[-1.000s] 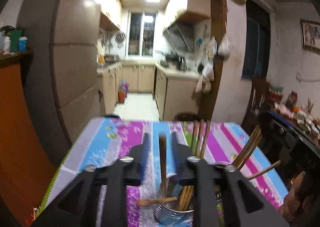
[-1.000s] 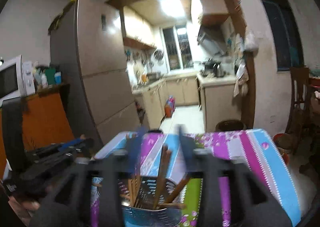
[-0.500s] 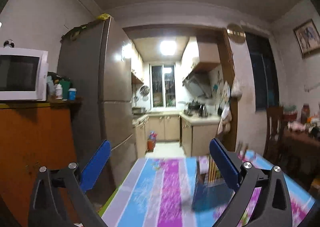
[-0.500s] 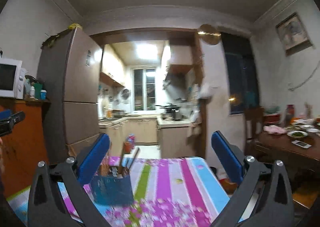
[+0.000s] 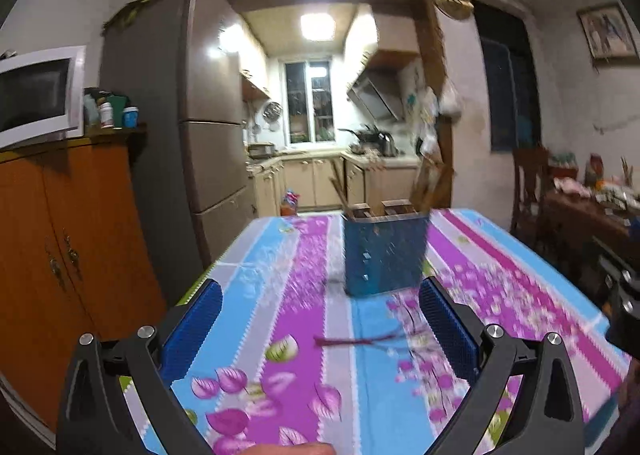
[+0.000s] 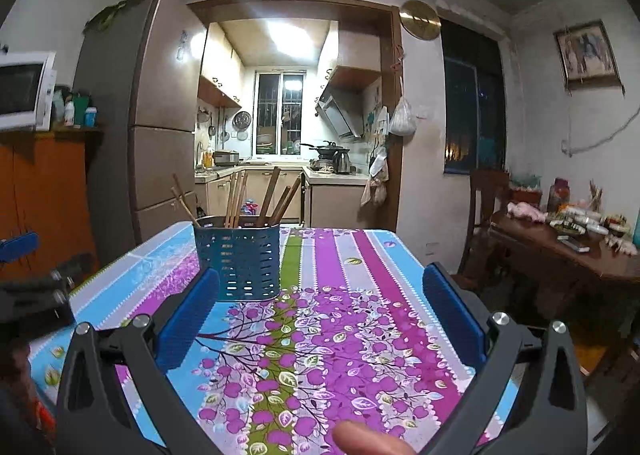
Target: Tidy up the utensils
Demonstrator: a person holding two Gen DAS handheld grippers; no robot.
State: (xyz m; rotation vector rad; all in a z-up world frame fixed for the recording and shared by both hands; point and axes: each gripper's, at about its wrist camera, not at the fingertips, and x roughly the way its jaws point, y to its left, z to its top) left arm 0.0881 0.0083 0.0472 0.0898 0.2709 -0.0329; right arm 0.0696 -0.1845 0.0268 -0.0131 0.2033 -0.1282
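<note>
Tabletop (image 6: 360,255) with its floral striped cloth carries a blue slotted utensil holder (image 6: 240,263) upright near the far end, wooden chopsticks (image 6: 268,195) standing inside. Left hand-held gripper (image 5: 320,335) and right hand-held gripper (image 6: 320,319) both gape wide, empty, short of it.

Home, dining room opening onto kitchen. Evidence: fridge (image 6: 160,115) by doorway; microwave (image 5: 38,95) on wooden cupboard (image 5: 72,239); kitchen cabinets (image 6: 276,195), range hood (image 6: 340,111), kettle (image 6: 342,166) beyond; floral-cloth worktop (image 6: 360,295); framed picture (image 6: 586,51); cluttered side table (image 6: 560,251).
</note>
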